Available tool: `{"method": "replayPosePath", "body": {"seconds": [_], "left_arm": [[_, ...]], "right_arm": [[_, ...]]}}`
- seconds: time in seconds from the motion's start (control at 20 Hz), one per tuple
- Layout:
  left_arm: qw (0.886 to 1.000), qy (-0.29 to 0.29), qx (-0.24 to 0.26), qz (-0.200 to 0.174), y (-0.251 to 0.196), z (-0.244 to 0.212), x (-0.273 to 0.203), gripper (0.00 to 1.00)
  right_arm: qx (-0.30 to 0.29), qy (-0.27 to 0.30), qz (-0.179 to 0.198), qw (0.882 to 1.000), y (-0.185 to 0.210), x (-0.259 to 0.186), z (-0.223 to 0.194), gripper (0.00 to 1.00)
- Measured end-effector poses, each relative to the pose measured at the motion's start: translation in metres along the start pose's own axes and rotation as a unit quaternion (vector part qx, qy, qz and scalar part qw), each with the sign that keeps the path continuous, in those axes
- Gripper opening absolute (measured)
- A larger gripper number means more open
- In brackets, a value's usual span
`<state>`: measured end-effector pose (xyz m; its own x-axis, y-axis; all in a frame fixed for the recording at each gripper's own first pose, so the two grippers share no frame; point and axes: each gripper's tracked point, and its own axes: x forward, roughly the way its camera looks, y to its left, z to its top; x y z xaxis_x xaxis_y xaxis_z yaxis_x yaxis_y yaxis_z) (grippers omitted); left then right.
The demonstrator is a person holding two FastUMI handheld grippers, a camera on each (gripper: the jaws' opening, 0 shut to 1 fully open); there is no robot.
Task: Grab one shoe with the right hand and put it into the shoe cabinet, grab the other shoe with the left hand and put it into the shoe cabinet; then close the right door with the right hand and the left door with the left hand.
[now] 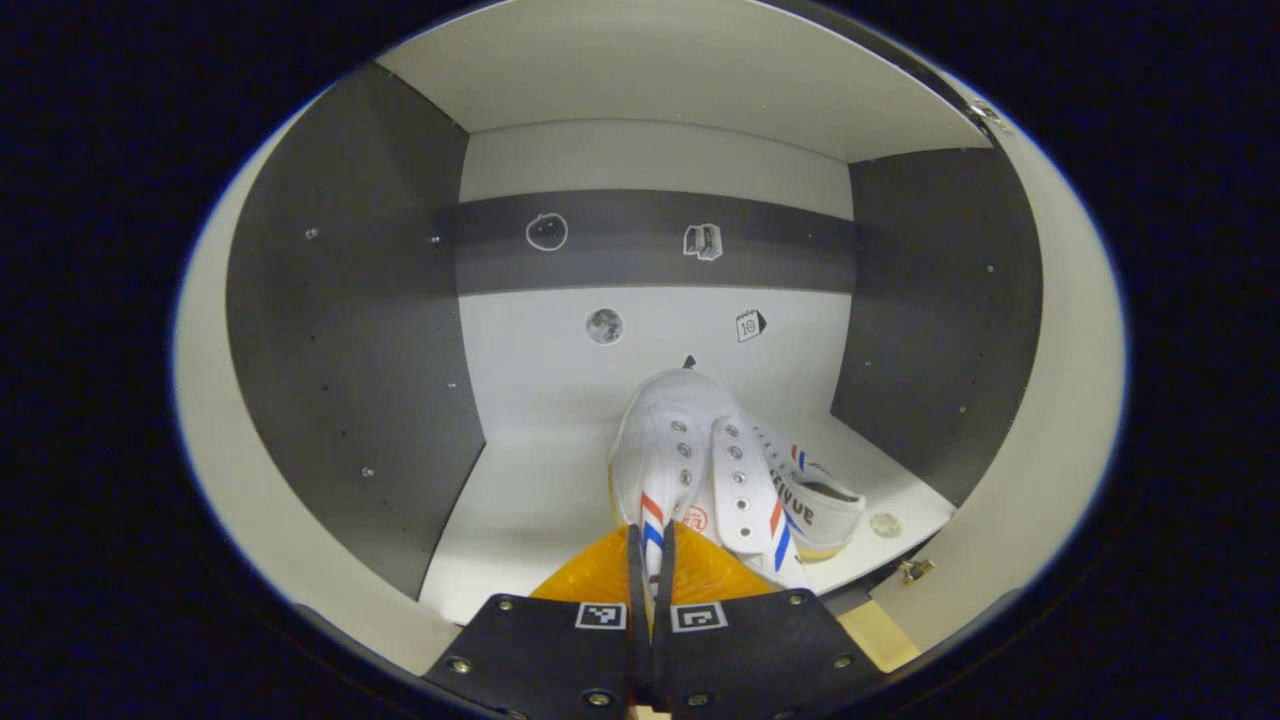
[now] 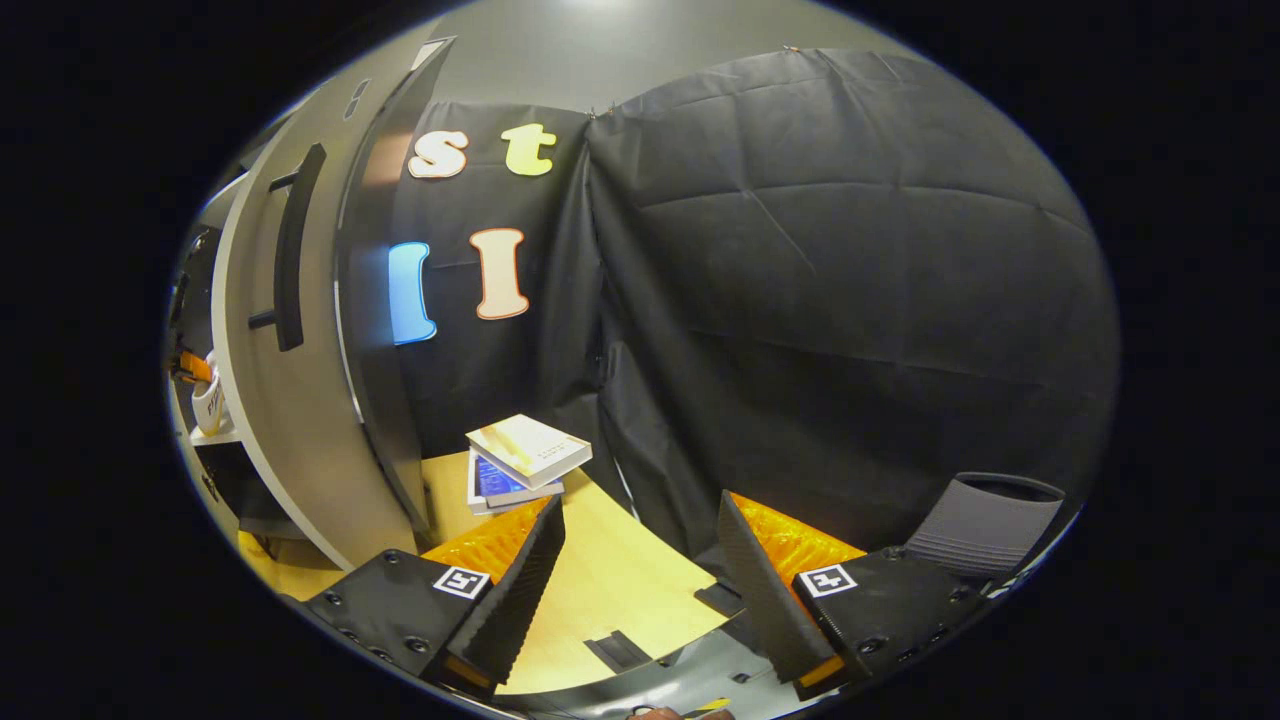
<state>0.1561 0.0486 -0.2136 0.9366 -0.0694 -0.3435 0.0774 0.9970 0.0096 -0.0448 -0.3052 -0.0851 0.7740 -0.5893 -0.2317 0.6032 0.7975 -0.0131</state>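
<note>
My left gripper (image 1: 651, 560) is clamped on one white canvas shoe with red and blue stripes (image 1: 668, 455), inside the white shoe cabinet (image 1: 560, 500); a second matching shoe (image 1: 800, 495) touches it. My right gripper (image 2: 640, 560) gapes apart, holding nothing, over the wooden table (image 2: 610, 580), near two stacked books (image 2: 520, 460) and one open grey cabinet door (image 2: 300, 400).

The shoe cabinet (image 1: 340, 330) has dark grey side walls, a white shelf floor and a pale back wall crossed by a dark grey band with small drawn icons. Both shoes (image 1: 700, 460) are white with red and blue stripes. The cabinet door (image 2: 290, 420) is light grey with a black handle (image 2: 290, 250). The tabletop (image 2: 610, 590) is pale yellow wood.
</note>
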Motion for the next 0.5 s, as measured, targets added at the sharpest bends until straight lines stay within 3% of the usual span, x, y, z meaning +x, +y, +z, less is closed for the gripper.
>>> {"method": "replayPosePath", "body": {"seconds": [0.25,0.4,0.45,0.5], "left_arm": [[0.999,-0.016,0.028,0.016,-0.001,0.003,-0.007,0.01],[1.0,-0.021,0.012,0.015,-0.01,0.006,-0.015,0.05],[0.999,-0.044,0.011,0.023,-0.012,0.02,-0.018,0.22],[0.997,-0.067,0.019,0.037,-0.011,0.033,-0.025,0.26]], "right_arm": [[-0.008,0.011,-0.005,1.0,-0.007,0.004,-0.005,0.96],[-0.014,0.009,-0.001,1.0,-0.014,0.014,-0.003,0.96],[-0.014,0.008,0.006,1.0,-0.013,0.019,-0.001,0.96],[-0.014,0.007,0.013,1.0,-0.012,0.024,0.001,0.96]]}}
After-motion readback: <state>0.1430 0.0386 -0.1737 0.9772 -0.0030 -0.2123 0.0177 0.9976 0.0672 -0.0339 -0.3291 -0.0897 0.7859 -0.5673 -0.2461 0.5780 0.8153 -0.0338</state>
